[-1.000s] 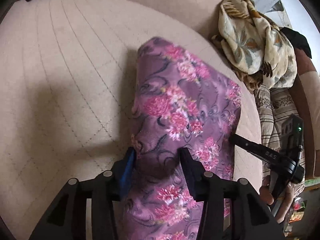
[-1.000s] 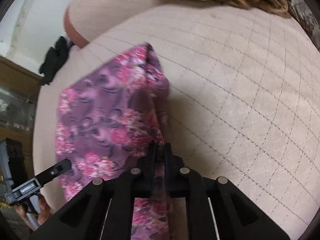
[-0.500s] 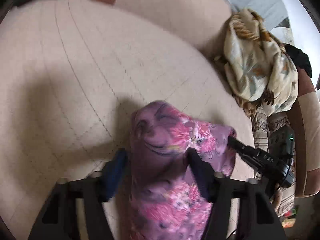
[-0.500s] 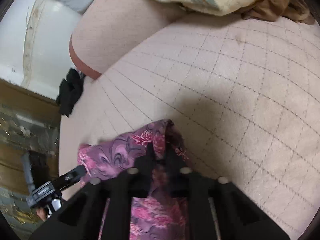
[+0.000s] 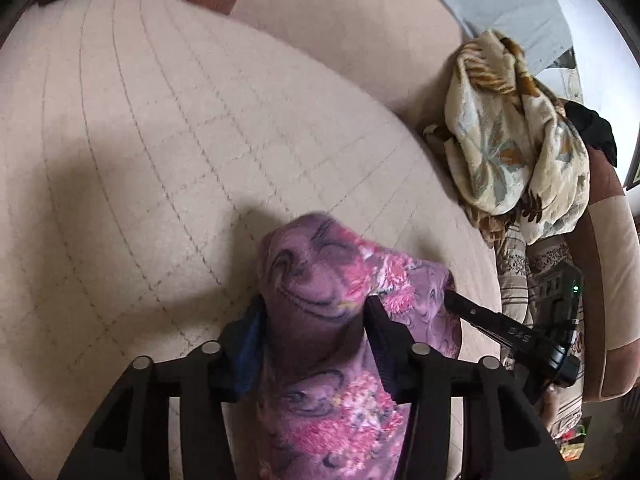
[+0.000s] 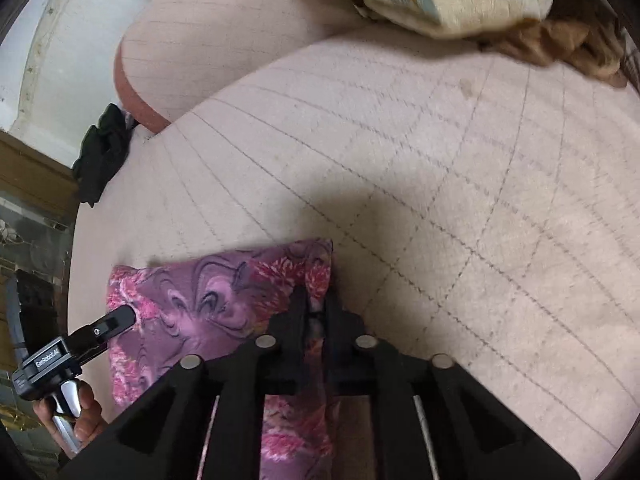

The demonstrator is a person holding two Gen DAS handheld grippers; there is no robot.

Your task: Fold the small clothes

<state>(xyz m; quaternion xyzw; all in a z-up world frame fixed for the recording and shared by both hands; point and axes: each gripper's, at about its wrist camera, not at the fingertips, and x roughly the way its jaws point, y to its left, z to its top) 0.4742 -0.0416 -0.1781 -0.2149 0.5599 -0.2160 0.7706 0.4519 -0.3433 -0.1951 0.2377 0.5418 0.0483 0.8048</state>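
You hold a purple floral garment between your two grippers, over a wide beige quilted cushion that serves as your folding surface. The garment is small and fleecy, patterned with pink flowers and dark swirls.

Your left gripper stands about half open, and a thick bunched fold of the cloth fills the gap between its fingers; both fingers appear to press on that fold. Your right gripper is nearly closed, with a thin edge of the same cloth between its fingers. Its jaws have just been opening a little, so whether it grips the edge or has let it go cannot be told from these views.

In the right wrist view, the garment lies as a short band across the near edge of the cushion, its far edge fairly straight and its top layer doubled over the one beneath. The tip of the left gripper rests on the far end of that band, with your hand on the handle below it.

One fold looks close to done: the cloth is doubled and brought down toward the cushion. What seems left is to let go, smooth it, and perhaps fold it once more.

A cream patterned blanket is heaped at the cushion's far edge, well apart from the garment.
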